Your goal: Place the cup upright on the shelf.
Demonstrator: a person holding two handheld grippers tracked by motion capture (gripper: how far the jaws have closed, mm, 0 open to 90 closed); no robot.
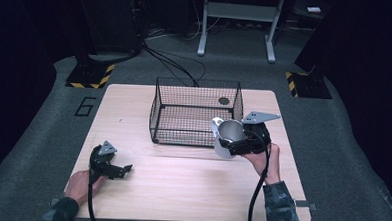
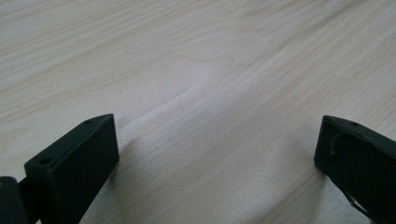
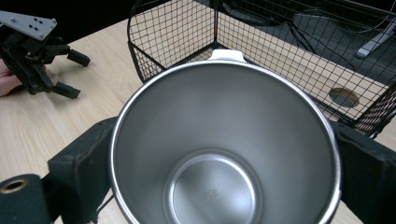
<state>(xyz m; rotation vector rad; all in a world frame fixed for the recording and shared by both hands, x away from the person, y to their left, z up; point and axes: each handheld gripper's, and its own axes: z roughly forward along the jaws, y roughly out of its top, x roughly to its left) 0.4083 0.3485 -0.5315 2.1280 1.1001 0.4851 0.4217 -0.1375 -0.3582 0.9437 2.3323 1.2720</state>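
Steel cup (image 1: 229, 134) sat clamped between the fingers of the right gripper (image 1: 243, 137), held off the desk (image 1: 180, 185) just beside the front right corner of the wire basket (image 1: 196, 113), which stood at the far middle of the desk. In the high view the cup was tipped, its open mouth turned up and toward the person. In the right gripper view the cup (image 3: 224, 140) showed from above: a bright round rim, a brushed metal inside and a flat bottom, with a small white tab at the far edge of the rim. One black finger (image 3: 79, 163) pressed against its left wall and the other against its right wall. Beyond it stood the basket (image 3: 187, 32), with a round hole (image 3: 344, 97) in the desk seen through the mesh.

The left gripper (image 1: 114, 168) rested low at the near left of the desk, well apart from the cup and the basket, held in the person's left hand (image 1: 80, 185). In the left gripper view its fingers (image 2: 74, 158) stood wide apart over bare wood, with nothing between them.
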